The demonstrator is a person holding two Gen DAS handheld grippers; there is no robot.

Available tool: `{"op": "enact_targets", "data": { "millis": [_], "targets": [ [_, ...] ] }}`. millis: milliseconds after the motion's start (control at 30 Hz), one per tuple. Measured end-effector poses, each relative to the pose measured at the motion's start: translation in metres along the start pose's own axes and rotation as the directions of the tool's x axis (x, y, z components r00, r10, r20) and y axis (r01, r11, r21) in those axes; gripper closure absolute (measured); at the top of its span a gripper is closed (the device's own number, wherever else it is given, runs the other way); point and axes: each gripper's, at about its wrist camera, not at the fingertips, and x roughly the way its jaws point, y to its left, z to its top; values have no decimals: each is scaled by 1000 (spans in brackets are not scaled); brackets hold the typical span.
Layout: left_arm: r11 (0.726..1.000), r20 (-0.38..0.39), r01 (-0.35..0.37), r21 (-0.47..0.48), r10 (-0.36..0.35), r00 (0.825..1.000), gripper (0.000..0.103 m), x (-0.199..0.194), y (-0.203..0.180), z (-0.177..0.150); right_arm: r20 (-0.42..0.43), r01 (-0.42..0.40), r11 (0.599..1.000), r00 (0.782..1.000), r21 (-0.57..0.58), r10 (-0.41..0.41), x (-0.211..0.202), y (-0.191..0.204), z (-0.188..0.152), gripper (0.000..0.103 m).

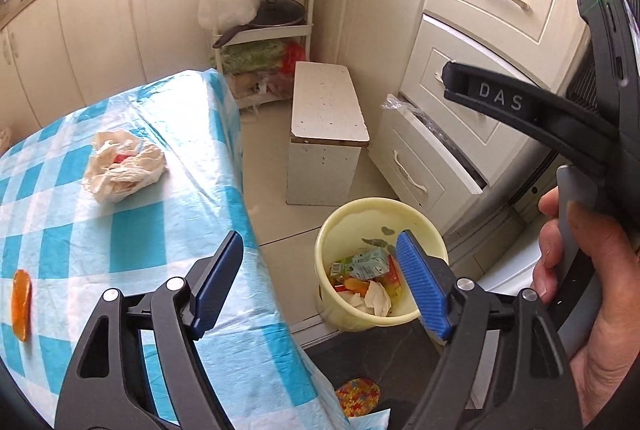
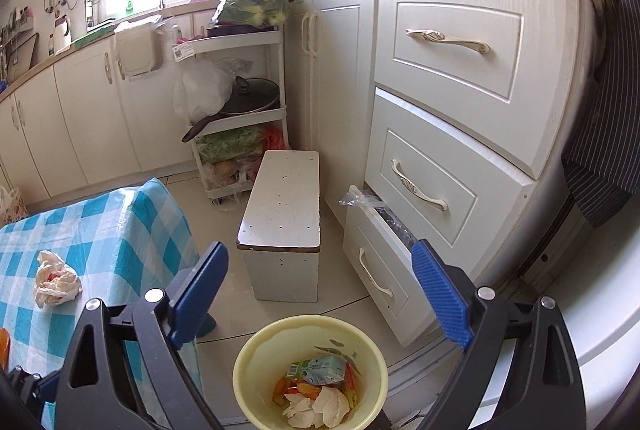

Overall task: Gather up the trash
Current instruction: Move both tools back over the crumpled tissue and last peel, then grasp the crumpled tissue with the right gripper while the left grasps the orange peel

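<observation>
A pale yellow trash bin [image 1: 420,222] [image 2: 256,354] stands on the floor beside the table and holds a crushed carton, orange peel and crumpled tissue [image 2: 320,402]. A crumpled white wrapper with a red spot [image 1: 124,166] [image 2: 54,280] lies on the blue-checked tablecloth [image 1: 120,242] [image 2: 120,230]. An orange peel piece [image 1: 21,304] lies at the table's left edge. My left gripper [image 1: 320,282] is open and empty, over the table edge and the bin. My right gripper [image 2: 320,294] is open and empty above the bin; its body shows in the left wrist view [image 1: 520,110].
A white wooden stool [image 1: 328,126] [image 2: 284,214] stands on the floor behind the bin. White drawers [image 2: 432,190] are at the right, the lowest one pulled open. A corner rack [image 2: 240,110] with a pan and bags stands at the back.
</observation>
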Motion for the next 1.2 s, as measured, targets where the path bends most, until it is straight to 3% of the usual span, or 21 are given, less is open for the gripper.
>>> {"op": "enact_targets", "data": {
  "millis": [400,700,867,1000,1100,1200],
  "targets": [
    [999,8,-42,-26,42,999,27,-12,31,-9,9,-51,998,999,-44,51,1,19,2,13],
    [981,51,-167,-95,172,984,27,-46,99,-22,2,-187,975,982,-123,189,-7,64,4,13],
    [947,57,-282,-154,293,954,27,-67,156,-35,-48,-324,929,946,-179,321,-8,106,3,13],
    [913,16,-343,-220,355,935,27,-74,206,-49,-122,-473,856,881,-207,458,-9,148,-1,13],
    [896,-15,-366,-252,375,927,27,-75,233,-57,-189,-536,812,843,-232,503,-4,182,-8,12],
    [891,-34,-366,-268,370,928,27,-73,248,-63,-233,-553,791,831,-259,505,-1,210,-13,12]
  ]
}}
